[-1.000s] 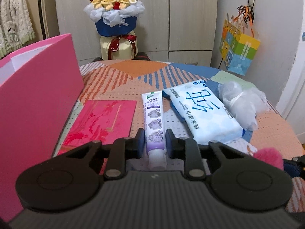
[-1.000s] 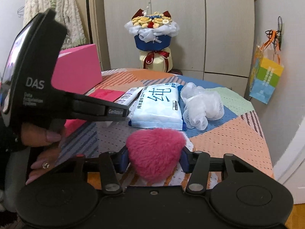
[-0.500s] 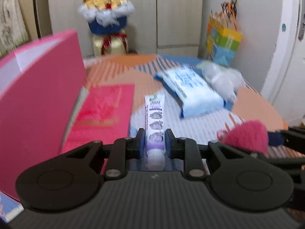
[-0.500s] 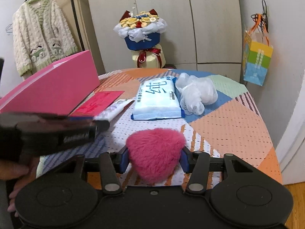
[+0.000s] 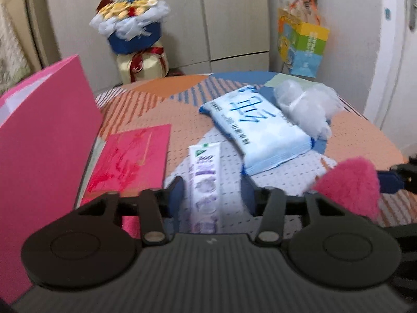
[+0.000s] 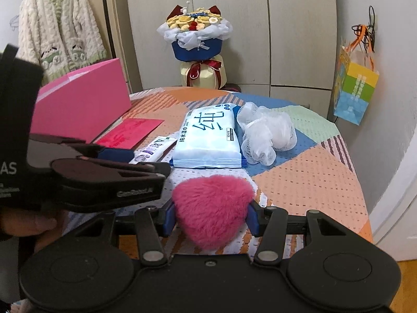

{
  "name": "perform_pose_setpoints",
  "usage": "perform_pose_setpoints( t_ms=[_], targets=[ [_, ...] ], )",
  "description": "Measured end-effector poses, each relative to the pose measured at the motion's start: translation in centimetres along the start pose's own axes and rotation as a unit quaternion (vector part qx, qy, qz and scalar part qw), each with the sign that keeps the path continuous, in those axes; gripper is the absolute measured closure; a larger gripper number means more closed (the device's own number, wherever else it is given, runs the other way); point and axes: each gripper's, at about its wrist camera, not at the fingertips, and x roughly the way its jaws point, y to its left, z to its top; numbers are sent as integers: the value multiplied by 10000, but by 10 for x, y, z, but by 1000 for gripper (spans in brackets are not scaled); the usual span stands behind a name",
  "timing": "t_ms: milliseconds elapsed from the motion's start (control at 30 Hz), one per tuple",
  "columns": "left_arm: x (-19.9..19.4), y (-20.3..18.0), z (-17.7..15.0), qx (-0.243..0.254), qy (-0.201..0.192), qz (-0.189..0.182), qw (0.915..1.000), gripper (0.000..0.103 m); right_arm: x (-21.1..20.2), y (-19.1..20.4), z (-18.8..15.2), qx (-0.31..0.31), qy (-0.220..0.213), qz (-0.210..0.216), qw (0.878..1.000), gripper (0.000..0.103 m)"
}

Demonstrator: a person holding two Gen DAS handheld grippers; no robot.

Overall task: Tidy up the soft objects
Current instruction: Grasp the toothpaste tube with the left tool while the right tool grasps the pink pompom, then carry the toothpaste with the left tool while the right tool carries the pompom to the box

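My right gripper [image 6: 208, 217] is shut on a fluffy pink heart [image 6: 212, 208] and holds it above the table's near side; the heart also shows in the left wrist view [image 5: 351, 182]. My left gripper [image 5: 212, 195] is open, its jaws apart on either side of a purple-and-white toothpaste tube [image 5: 204, 180] that lies on the table; the tube also shows in the right wrist view [image 6: 153, 150]. A blue wet-wipes pack [image 6: 208, 138] and a white mesh bath puff [image 6: 268, 133] lie further back.
A pink box [image 5: 44, 130] stands at the table's left side, with a red envelope [image 5: 133, 159] flat beside it. A flower bouquet [image 6: 198, 41] stands behind the table by the wardrobe. A colourful paper bag [image 6: 354, 88] hangs on the right wall.
My left gripper has opened and let go of the toothpaste tube, which now lies between the spread jaws. The right gripper still holds the pink heart.
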Motion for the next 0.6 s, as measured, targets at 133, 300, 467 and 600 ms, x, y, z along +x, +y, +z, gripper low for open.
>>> perform_pose_setpoints(
  t_ms=[133, 300, 467, 600],
  targets=[
    [-6, -7, 0, 59, -11, -91, 9999, 79, -2, 1, -1, -40, -6, 9, 10000, 46],
    [-17, -4, -5, -98, -55, -99, 9999, 79, -10, 4, -4, -32, -5, -32, 10000, 46],
    [-38, 6, -11, -183, -305, -203, 9992, 79, -23, 4, -5, 19, 10, -32, 10000, 46],
    [-61, 12, -18, -245, -582, -345, 9974, 80, -30, 7, -4, 86, 90, 95, 9999, 46]
  ],
)
